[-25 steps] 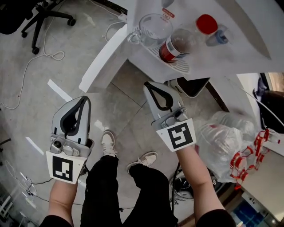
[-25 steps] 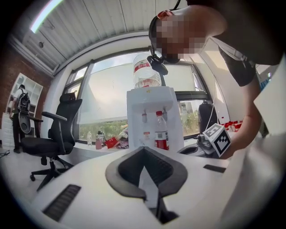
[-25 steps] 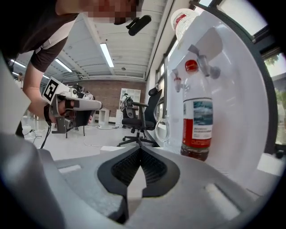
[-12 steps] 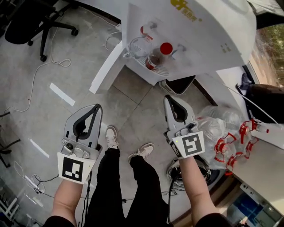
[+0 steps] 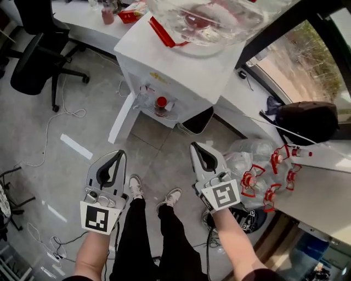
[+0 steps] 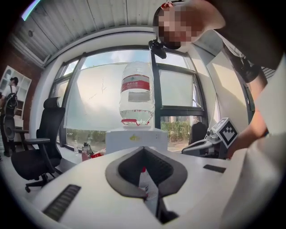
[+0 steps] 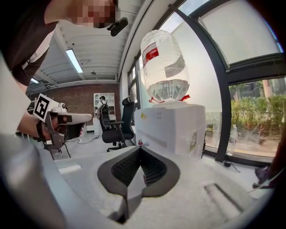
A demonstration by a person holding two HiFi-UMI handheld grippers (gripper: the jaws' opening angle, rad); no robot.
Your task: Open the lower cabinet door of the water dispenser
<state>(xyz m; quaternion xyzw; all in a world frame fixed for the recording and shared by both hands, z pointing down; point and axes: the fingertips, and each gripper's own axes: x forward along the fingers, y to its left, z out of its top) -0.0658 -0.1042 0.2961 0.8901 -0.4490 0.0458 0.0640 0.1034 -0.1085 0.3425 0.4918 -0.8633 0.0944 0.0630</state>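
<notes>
Nearest, the left claw point(image 5: 117, 157) and the right claw point(image 5: 196, 147) hang above the person's shoes point(image 5: 135, 184), each with its jaws closed together and nothing between them. Beyond them on the floor stands the white water dispenser point(image 5: 175, 71), with a big water jug point(image 5: 203, 16) upended on top. Its lower cabinet door point(image 5: 122, 118) already stands swung out toward the person, showing a red-capped bottle point(image 5: 160, 103) inside. The door looks like a light, stiff, smooth panel that should swing easily on its hinge. Its free outer edge seems the best place to hook or pinch. Farther off are an office chair point(image 5: 38, 55) and a worktop point(image 5: 82, 16).
</notes>
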